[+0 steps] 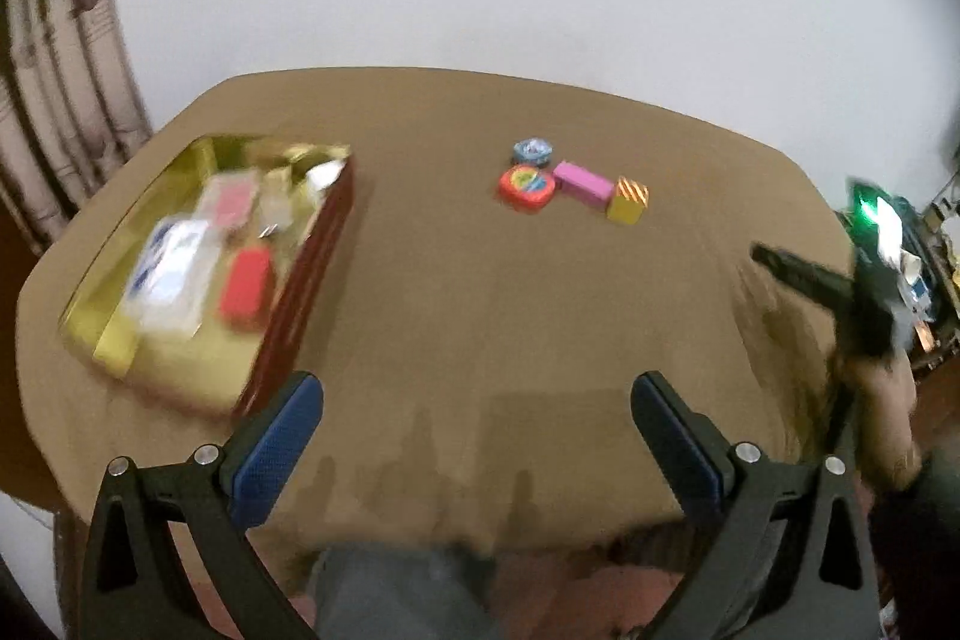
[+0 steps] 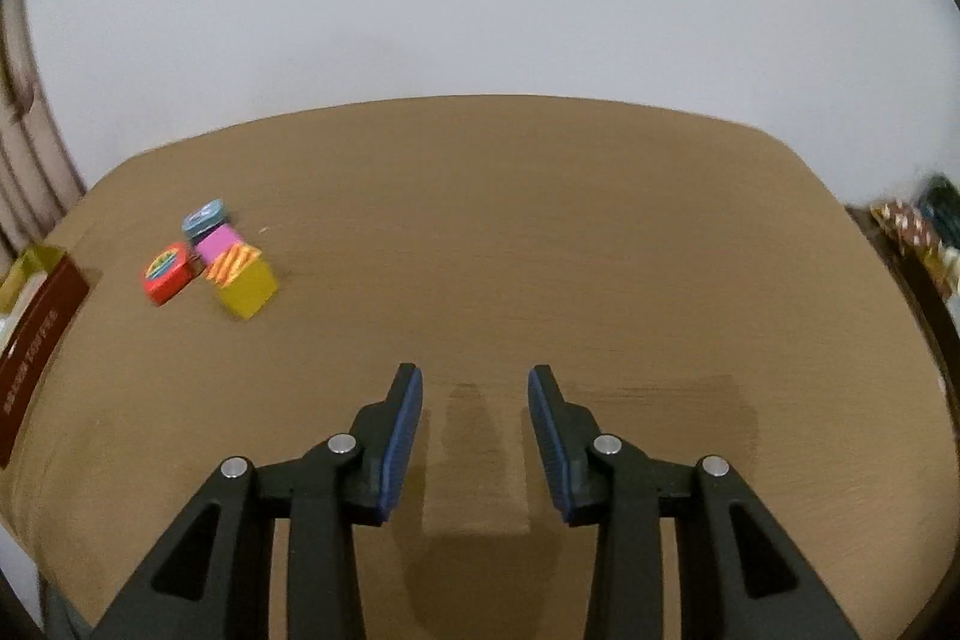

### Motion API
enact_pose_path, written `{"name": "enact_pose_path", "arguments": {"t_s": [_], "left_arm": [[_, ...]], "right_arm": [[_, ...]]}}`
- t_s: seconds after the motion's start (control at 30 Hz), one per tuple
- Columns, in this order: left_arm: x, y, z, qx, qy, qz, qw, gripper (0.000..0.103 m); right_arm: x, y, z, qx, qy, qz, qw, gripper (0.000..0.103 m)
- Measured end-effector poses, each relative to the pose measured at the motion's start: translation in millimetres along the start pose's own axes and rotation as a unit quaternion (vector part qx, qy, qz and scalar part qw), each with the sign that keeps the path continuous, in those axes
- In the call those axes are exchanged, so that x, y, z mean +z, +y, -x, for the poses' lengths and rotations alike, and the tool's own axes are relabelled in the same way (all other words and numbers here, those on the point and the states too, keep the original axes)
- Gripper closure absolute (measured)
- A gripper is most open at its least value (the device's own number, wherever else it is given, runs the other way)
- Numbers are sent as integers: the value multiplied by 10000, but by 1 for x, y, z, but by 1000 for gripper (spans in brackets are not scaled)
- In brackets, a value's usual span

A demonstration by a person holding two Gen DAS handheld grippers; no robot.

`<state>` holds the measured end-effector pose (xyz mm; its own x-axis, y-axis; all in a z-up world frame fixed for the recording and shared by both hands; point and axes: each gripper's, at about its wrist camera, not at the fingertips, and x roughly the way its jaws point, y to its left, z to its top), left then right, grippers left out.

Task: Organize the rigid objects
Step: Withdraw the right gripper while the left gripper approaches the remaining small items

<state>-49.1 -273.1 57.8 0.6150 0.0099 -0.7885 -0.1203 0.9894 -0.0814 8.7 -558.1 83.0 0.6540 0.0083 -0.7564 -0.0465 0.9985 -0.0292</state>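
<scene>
progress of sorting, seen from both wrist views. in the left wrist view your left tool [image 1: 477,427] sits at the bottom of the frame with its blue pads spread wide and nothing between them; your right tool [image 2: 475,439] fills the bottom centre of the right wrist view, its jaws parted more narrowly and likewise holding nothing. at the left of the left wrist view a gold-lined box [image 1: 150,364] with a dark red side wall rests on the brown counter [image 1: 480,310] and already contains several items: a red block [image 1: 246,287], a white-and-blue pack [image 1: 171,274], a pinkish card-like piece [image 1: 227,203] and some pale pieces too blurred to name. these count, by the look of it, as done. still outside, in a tight cluster at centre right of that frame and well apart from the box, lie a red tin [image 1: 526,187], a blue-grey tin [image 1: 532,151], a pink block [image 1: 583,183] and a yellow striped cube [image 1: 627,200]. the pink block touches the cube and the red tin. you appear roughly half finished; four pieces remain to be carried across.
</scene>
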Motion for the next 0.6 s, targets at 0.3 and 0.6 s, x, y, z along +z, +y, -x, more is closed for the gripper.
{"name": "enact_pose_path", "arguments": {"t_s": [0.3,0.6], "left_arm": [[85,-44,-114,-100,-148,-1100,9938,1],[101,-50,-182,-247,308,-1608,9862,2]], "right_arm": [[-11,-29,-3,509,-130,-587,9969,63],[-13,-34,-1,935,-119,-747,9927,61]]}}
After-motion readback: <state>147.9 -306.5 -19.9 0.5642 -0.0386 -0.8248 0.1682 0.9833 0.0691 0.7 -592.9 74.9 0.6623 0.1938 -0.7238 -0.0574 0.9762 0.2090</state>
